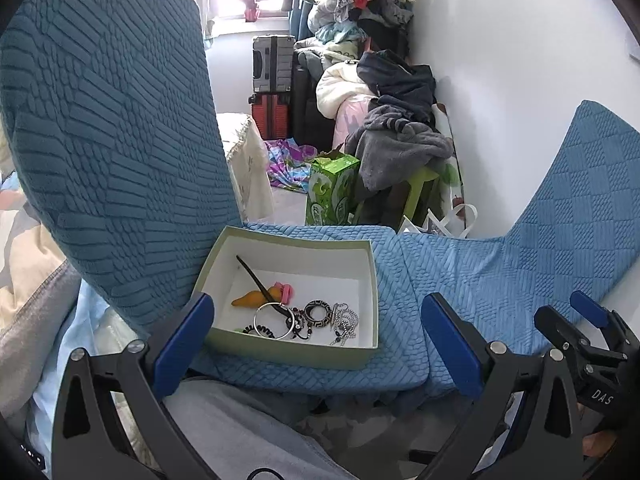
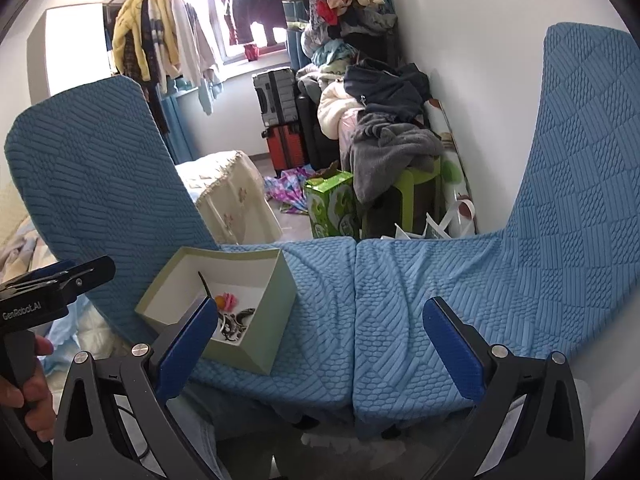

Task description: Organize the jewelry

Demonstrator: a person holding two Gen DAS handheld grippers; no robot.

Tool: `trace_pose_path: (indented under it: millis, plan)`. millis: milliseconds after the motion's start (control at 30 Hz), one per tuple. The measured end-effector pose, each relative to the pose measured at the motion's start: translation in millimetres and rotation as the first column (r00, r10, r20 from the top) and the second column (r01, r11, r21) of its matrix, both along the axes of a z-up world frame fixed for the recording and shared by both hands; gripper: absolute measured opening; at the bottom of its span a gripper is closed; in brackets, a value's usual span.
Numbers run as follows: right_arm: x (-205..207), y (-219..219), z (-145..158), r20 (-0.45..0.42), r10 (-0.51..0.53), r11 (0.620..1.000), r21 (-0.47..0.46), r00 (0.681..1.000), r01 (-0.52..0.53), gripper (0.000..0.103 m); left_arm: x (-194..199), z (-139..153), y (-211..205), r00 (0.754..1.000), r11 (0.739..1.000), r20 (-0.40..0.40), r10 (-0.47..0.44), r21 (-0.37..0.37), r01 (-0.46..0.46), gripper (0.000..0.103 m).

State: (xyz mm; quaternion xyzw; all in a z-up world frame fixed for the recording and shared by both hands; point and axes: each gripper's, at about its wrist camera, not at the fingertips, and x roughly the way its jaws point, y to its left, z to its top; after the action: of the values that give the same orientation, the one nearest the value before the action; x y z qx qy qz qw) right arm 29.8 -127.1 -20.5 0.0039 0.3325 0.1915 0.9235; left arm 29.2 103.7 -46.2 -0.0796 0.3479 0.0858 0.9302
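Observation:
A pale green open box (image 1: 362, 272) with a white inside sits on the left blue chair seat (image 1: 400, 360). In it lie a silver bangle (image 1: 262, 312), a patterned ring pendant (image 1: 318, 311), a silver bead chain (image 1: 346, 322), a black hair stick (image 1: 256, 280), a pink clip (image 1: 285, 290) and an orange piece (image 1: 248, 300). My left gripper (image 1: 316, 344) is open and empty just in front of the box. My right gripper (image 2: 320, 344) is open and empty, with the box (image 2: 280, 304) at its left finger. The right gripper also shows in the left wrist view (image 1: 588, 336).
Two blue-covered chairs stand side by side, with backs at the left (image 1: 108, 140) and right (image 2: 580, 184). Behind them are a green carton (image 1: 330, 190), piled clothes (image 1: 396, 148), suitcases (image 1: 272, 80) and a white wall (image 1: 520, 60).

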Motion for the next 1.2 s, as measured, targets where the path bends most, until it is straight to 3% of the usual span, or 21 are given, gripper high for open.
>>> trace_pose_path:
  millis: [567,1200]
  plan:
    - [5.1,2.6,9.5,0.036,-0.012,0.999,-0.043,0.999,0.013,0.103,3.3,-13.2,1.2,0.998,1.000,-0.065,0.003,0.015,-0.002,0.103]
    - [8.3,3.6,5.2,0.035,-0.014,0.999,-0.047,0.999,0.015,0.103,2.5,-15.9,4.0,0.997,1.000,-0.082,-0.005,0.004,0.005,0.103]
